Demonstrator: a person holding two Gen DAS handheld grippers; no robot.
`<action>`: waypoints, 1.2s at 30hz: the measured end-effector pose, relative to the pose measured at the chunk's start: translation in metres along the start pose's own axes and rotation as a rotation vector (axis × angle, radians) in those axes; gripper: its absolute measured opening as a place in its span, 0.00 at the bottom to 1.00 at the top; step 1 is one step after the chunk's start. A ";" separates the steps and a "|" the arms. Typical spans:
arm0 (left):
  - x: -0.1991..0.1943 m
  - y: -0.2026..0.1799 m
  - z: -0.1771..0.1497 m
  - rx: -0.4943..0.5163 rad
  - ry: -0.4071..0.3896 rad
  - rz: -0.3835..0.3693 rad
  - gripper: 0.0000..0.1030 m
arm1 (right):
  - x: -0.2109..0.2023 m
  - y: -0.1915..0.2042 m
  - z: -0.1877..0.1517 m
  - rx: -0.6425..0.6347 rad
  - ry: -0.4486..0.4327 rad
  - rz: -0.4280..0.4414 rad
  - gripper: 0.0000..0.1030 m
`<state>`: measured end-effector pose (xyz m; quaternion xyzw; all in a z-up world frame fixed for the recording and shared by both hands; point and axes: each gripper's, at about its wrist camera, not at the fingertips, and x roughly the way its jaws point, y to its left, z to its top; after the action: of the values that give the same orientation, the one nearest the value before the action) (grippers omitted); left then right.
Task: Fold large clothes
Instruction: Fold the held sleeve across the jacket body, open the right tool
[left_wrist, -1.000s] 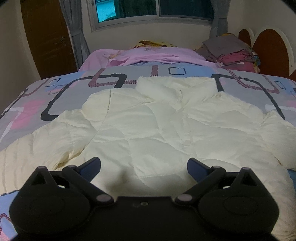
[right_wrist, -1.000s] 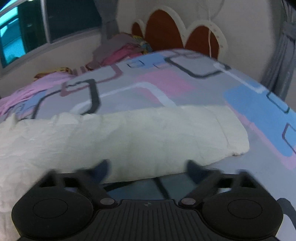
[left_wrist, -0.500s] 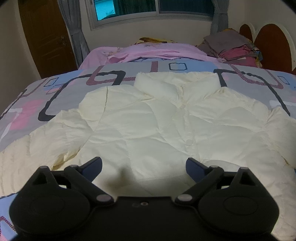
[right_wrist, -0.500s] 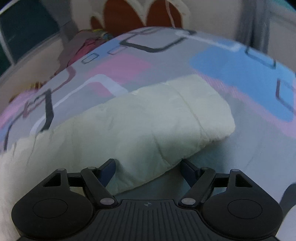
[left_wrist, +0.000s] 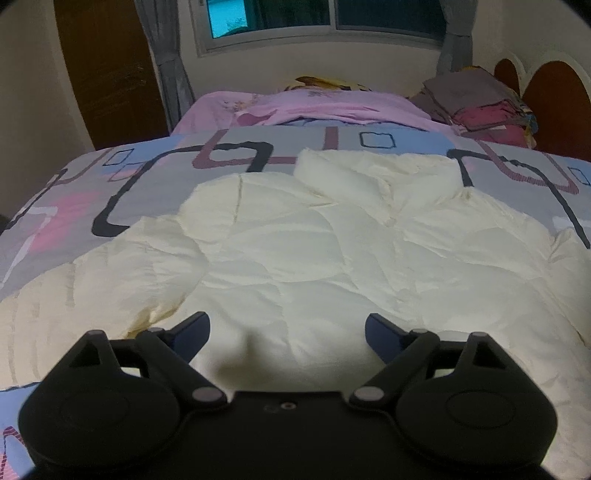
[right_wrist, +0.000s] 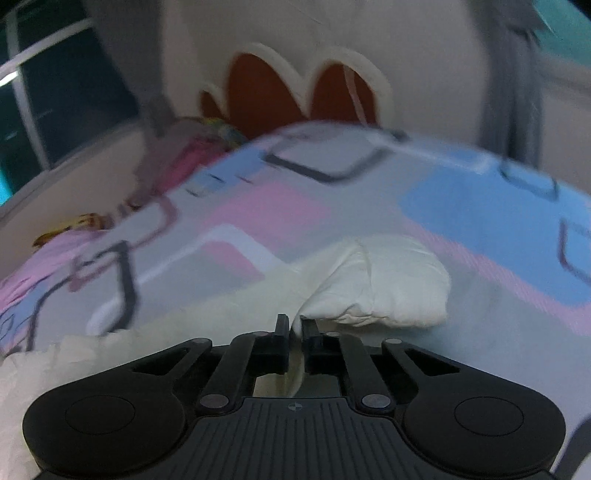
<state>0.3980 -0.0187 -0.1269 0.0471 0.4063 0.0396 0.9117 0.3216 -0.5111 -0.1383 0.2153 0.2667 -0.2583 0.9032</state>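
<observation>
A cream quilted puffer jacket (left_wrist: 314, 258) lies spread flat, front up, across a bed covered by a grey bedspread with pink and blue blocks and dark outlined rectangles (left_wrist: 155, 173). Its collar (left_wrist: 369, 177) points to the far side, toward the window (left_wrist: 332, 14), and its hem lies nearest the camera. One sleeve (left_wrist: 92, 288) stretches out to the near left over the bedspread.

The left gripper (left_wrist: 287, 328) hovers over the hem at the near middle of the jacket. Its jaws stand wide apart and are closing, with only the jacket's surface beneath them and nothing pinched between the blue fingertips (left_wrist: 192, 326).

The right gripper (right_wrist: 294, 325) is at the jacket's other sleeve (right_wrist: 376, 284), on the right side of the bed. Its jaws are clamped together on a pinch of cream fabric close to the cuff; the cloth bunches into creases at the black fingertips (right_wrist: 281, 325), and the puffy cuff end bulges just past them. This view is smeared by motion blur.

Far across the bed lies a pink blanket (left_wrist: 314, 107). A stack of folded grey and dark pink clothes (left_wrist: 476, 103) sits at the far right, beside a scalloped brown headboard with a cream border (right_wrist: 295, 92). A brown wooden door (left_wrist: 107, 70) stands at the far left, with a grey curtain (left_wrist: 170, 66) next to it.
</observation>
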 end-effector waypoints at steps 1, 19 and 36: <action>-0.001 0.002 0.000 -0.004 -0.003 0.002 0.88 | -0.003 0.011 0.001 -0.022 -0.011 0.024 0.05; -0.002 0.092 -0.009 -0.111 -0.023 0.018 0.88 | -0.076 0.298 -0.139 -0.532 0.074 0.565 0.05; 0.049 0.063 0.016 -0.122 0.124 -0.442 0.97 | -0.101 0.293 -0.162 -0.542 0.069 0.327 0.75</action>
<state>0.4404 0.0486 -0.1453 -0.1005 0.4588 -0.1335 0.8727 0.3587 -0.1638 -0.1290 0.0155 0.3182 -0.0217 0.9477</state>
